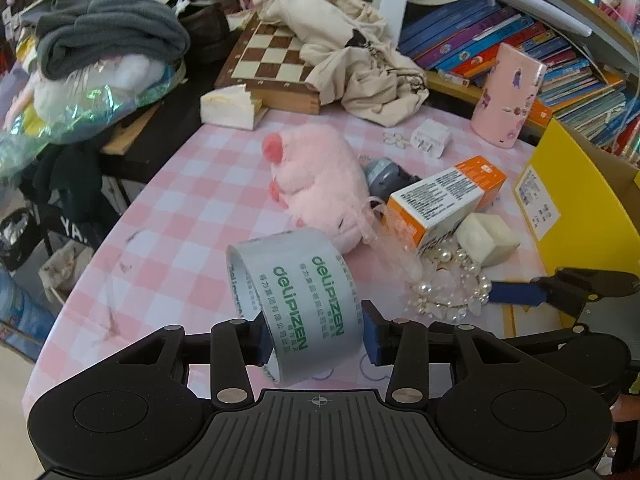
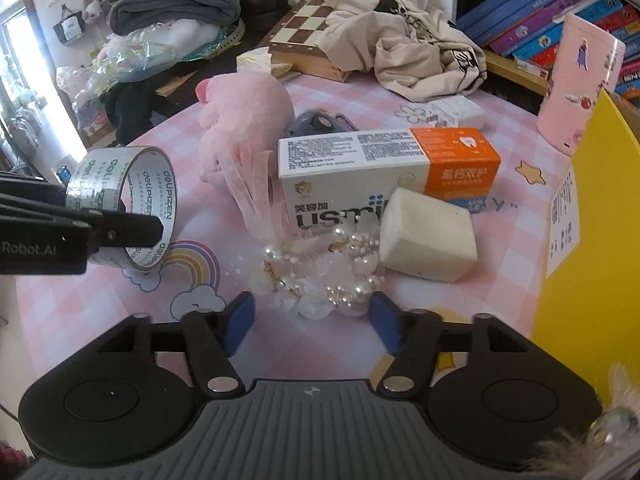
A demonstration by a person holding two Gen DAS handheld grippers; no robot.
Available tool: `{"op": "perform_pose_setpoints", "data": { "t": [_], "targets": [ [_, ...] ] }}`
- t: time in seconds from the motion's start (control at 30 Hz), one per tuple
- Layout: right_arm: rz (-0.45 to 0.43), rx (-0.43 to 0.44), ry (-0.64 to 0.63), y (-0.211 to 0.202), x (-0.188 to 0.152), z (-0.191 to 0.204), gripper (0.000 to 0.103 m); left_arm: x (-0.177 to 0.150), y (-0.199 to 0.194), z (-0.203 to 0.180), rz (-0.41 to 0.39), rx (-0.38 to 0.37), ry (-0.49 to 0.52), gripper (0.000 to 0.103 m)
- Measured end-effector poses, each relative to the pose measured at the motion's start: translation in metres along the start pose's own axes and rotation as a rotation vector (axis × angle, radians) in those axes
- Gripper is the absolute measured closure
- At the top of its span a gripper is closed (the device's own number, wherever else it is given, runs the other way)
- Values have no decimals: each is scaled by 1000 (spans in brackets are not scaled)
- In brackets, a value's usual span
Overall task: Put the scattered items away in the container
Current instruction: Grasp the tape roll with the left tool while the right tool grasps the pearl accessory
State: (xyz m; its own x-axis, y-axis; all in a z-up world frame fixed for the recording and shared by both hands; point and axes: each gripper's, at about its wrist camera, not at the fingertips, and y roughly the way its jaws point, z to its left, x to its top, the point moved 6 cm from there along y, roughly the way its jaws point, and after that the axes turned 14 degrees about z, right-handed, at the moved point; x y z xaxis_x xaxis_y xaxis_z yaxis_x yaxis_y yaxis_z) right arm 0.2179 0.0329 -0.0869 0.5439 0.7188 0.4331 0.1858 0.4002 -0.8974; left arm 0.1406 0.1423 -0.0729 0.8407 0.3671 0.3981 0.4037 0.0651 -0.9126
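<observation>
Your left tool [image 1: 316, 334] gripped the tape roll [image 1: 294, 304]; your right tool [image 2: 312, 320] stood open at the pearl headpiece [image 2: 320, 276]. Toothpaste box [image 2: 388, 176], plush toy [image 2: 244, 120] and sponge [image 2: 428, 236] remained on the counter [image 2: 120, 320], outside the yellow container [image 2: 592, 260].

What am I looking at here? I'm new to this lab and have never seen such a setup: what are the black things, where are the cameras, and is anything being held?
No robot here: a person holds one two-finger tool in each hand, with a wide-angle camera on each looking along its fingers. The black shapes at the bottom are the tools themselves.

The left camera's picture shows the left tool clamped on a roll of tape.

The right camera's picture shows the right tool with its blue pads apart around a pearl hair ornament, not pressing it.

On the pink checked tablecloth lie a pink plush toy, a toothpaste box and a cream block. The yellow container stands at the right.
</observation>
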Motion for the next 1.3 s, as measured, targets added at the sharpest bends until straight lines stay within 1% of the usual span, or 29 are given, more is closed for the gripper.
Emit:
{"op": "perform_pose_setpoints", "data": {
  "t": [0.07, 0.2, 0.33, 0.47, 0.53, 0.6, 0.63, 0.7, 0.73, 0.8, 1.0, 1.2, 1.23, 1.27, 1.3],
  "targets": [
    [-7, -18, -2, 1, 2, 0, 27, -1, 1, 2, 6, -3, -11, 59],
    [-10, -40, -1, 7, 8, -3, 26, -1, 4, 3, 18, 2, -14, 55],
    [-11, -40, -15, 12, 13, 0, 25, -2, 7, 1, 33, 5, -10, 52],
    [-18, -51, -33, 16, 16, 3, 22, -2, 9, 1, 36, 9, -22, 51],
    [-22, -57, -37, 16, 16, 3, 24, -1, 10, 2, 40, 9, -33, 51],
    [-25, -61, -37, 16, 16, 3, 29, -2, 11, 2, 40, 4, -46, 52],
    [-27, -63, -37, 15, 16, 2, 31, -3, 12, 2, 44, -1, -51, 55],
    [-26, -56, -34, 14, 15, 1, 34, -4, 14, 4, 49, -7, -62, 62],
    [-25, -53, -32, 13, 15, 1, 34, -4, 14, 4, 50, -10, -67, 68],
    [-24, -48, -30, 11, 14, 1, 36, -5, 13, 5, 45, -17, -76, 68],
    [-8, -21, -2, 3, 8, 0, 38, -5, 2, 6, 2, -26, -72, 70],
    [-33, -21, 9, -12, 2, 3, 38, -9, -6, 7, -19, -52, -81, 72],
    [-39, -19, 8, -15, 0, 4, 38, -10, -8, 7, -22, -59, -80, 75],
    [-45, -19, 6, -18, -1, 6, 38, -11, -9, 6, -22, -70, -77, 85],
    [-55, -23, 0, -22, -2, 8, 38, -12, -10, 6, -22, -75, -75, 90]
  ]
}}
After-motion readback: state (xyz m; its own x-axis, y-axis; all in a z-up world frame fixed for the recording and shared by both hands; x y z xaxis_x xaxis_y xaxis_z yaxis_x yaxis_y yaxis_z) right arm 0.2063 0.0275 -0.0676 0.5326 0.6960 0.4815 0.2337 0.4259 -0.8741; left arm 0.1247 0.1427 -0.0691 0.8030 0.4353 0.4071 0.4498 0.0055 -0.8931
